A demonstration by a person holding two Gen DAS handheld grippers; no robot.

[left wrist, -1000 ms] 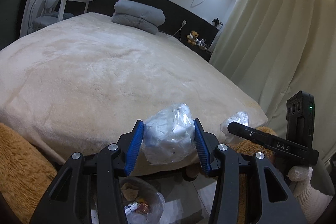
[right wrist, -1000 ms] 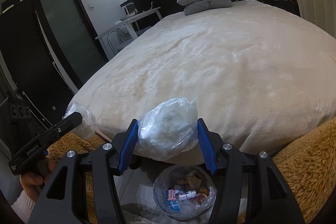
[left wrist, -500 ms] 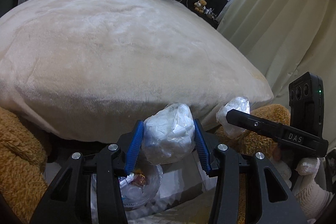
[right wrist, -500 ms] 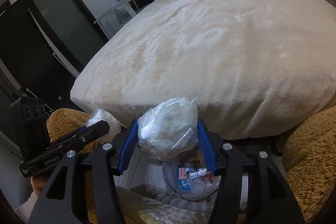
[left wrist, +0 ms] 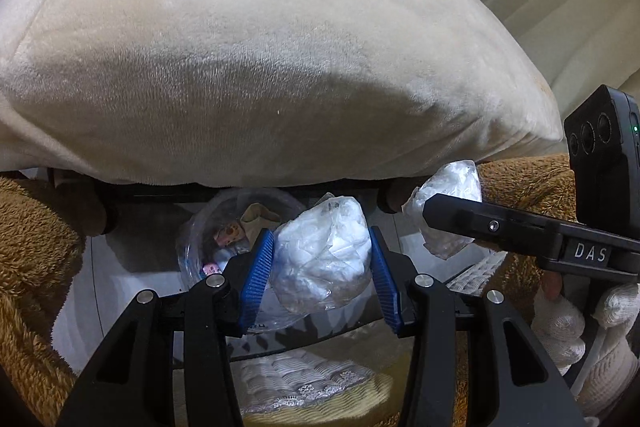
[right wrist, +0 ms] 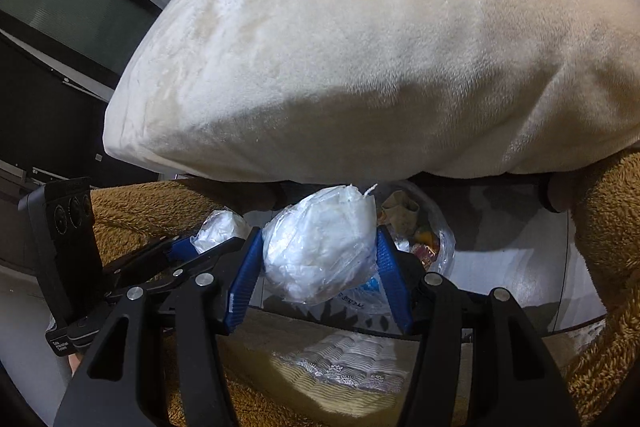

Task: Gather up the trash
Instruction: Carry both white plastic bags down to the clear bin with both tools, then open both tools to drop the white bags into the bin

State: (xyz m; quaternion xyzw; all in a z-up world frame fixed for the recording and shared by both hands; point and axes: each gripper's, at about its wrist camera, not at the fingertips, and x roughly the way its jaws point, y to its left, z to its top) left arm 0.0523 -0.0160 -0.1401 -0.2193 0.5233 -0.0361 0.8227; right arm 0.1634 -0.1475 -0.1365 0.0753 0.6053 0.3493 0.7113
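Note:
My left gripper (left wrist: 320, 259) is shut on a crumpled white plastic wad (left wrist: 322, 259) and holds it just above and right of the trash bin (left wrist: 200, 227), a clear-bag-lined bin on the floor with wrappers inside. My right gripper (right wrist: 318, 259) is shut on a second white plastic wad (right wrist: 320, 251), held just left of the same bin (right wrist: 436, 239). The right gripper with its wad (left wrist: 444, 211) shows at the right of the left wrist view. The left gripper with its wad (right wrist: 218, 231) shows at the left of the right wrist view.
A bed with a cream plush blanket (left wrist: 280, 47) overhangs the bin at the far side. My brown fleece-clad legs (left wrist: 36, 267) flank the bin on both sides. A white lace-trimmed cloth (left wrist: 296, 379) lies below the grippers. Curtains (left wrist: 560, 7) hang at the right.
Both grippers have tilted down and moved lower towards the floor, each with its wad. The trash bin has come into fuller view under the bed's edge.

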